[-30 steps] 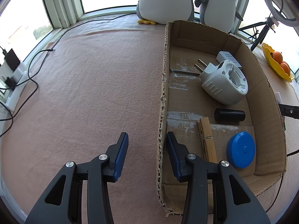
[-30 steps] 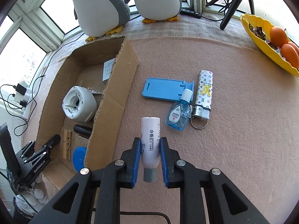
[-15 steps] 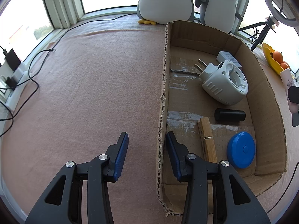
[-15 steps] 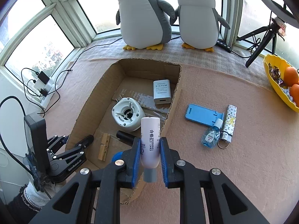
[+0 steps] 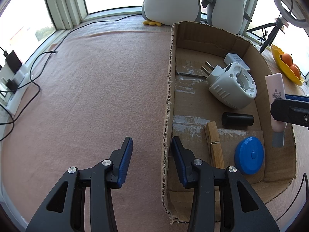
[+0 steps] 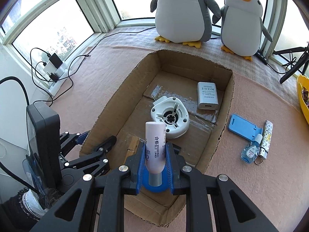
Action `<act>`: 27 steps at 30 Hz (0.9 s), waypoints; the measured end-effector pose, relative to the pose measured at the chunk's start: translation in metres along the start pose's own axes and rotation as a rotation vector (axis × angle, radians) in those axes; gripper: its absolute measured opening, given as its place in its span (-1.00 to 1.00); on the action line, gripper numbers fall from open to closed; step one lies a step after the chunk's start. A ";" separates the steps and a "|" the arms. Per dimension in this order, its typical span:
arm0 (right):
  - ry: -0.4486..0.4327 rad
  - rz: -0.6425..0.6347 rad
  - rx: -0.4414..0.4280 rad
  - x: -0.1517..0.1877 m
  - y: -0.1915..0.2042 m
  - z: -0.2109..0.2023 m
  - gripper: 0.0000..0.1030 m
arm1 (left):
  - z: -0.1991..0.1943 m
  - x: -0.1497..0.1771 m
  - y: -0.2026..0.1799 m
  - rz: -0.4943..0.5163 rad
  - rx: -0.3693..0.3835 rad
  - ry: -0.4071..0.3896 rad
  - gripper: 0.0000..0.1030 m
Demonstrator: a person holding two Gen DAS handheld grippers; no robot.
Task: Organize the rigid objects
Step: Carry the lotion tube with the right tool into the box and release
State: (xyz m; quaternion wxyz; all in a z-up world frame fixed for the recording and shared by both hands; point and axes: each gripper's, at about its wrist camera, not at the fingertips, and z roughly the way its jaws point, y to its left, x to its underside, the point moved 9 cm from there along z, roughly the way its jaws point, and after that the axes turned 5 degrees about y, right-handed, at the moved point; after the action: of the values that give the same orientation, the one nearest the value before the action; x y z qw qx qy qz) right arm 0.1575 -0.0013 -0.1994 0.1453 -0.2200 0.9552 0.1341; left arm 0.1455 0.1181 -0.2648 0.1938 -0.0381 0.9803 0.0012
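Since the earlier frame our right tongs (image 6: 155, 161) swung over the cardboard box (image 6: 108, 112), pinching the pink tube (image 6: 155, 145) mid-body — light, stiff, slick. Left tongs (image 5: 152, 150) straddled the wall, touching nothing — narrowest.

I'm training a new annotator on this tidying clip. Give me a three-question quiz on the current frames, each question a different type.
1. True or false: the right gripper is shut on the white tube.
2. Multiple choice: which of these lies outside the cardboard box? A) white charger B) blue phone stand C) wooden clothespin
3. Fill in: the left gripper has its fingers on either side of the box's near ____, holding nothing.

Key: 1 true; 2 B; 3 wall.
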 end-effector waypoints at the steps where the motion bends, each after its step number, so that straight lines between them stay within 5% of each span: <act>1: 0.003 -0.005 0.002 -0.001 0.002 0.002 -0.65 | 0.000 0.000 0.000 0.000 0.000 0.000 -0.21; 15: 0.011 -0.046 -0.005 -0.003 0.017 0.012 -0.63 | 0.000 0.000 0.001 0.002 -0.001 0.000 -0.21; 19: -0.018 -0.038 0.000 -0.005 0.016 0.007 0.03 | -0.001 -0.001 0.000 0.004 -0.003 -0.001 -0.21; 27: -0.047 0.014 0.002 -0.005 -0.005 -0.007 0.03 | 0.000 -0.001 0.000 0.004 -0.004 -0.001 -0.21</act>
State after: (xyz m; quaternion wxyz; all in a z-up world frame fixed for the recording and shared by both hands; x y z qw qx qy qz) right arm 0.1621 -0.0059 -0.1924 0.1670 -0.2101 0.9532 0.1394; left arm 0.1460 0.1179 -0.2641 0.1942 -0.0367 0.9803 0.0036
